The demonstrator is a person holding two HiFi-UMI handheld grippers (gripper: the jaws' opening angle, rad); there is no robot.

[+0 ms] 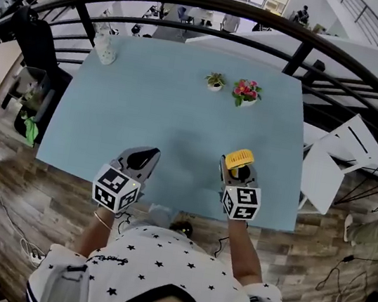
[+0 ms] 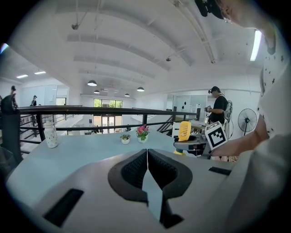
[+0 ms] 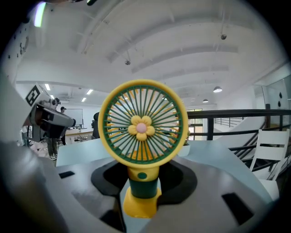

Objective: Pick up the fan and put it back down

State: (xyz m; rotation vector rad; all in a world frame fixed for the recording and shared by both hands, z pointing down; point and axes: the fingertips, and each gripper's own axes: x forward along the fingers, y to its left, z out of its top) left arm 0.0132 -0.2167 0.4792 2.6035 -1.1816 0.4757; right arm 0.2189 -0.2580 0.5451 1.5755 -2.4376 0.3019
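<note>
A small yellow and green hand fan [image 3: 142, 127] with a flower at its hub stands upright between my right gripper's jaws [image 3: 143, 182], which are shut on its green and yellow handle. From the head view the fan [image 1: 240, 158] hangs over the near right part of the light blue table [image 1: 180, 117], held by the right gripper [image 1: 237, 170]. In the left gripper view the fan [image 2: 184, 130] shows off to the right, held clear above the tabletop. My left gripper [image 1: 147, 154] hovers over the table's near left edge, its dark pads [image 2: 136, 166] closed together with nothing between them.
Two small flower pots [image 1: 215, 81] [image 1: 246, 92] stand at the table's far middle, and a white patterned bottle [image 1: 106, 48] at its far left corner. A black railing [image 1: 196, 13] curves behind the table. A white folding chair [image 1: 328, 169] stands to the right.
</note>
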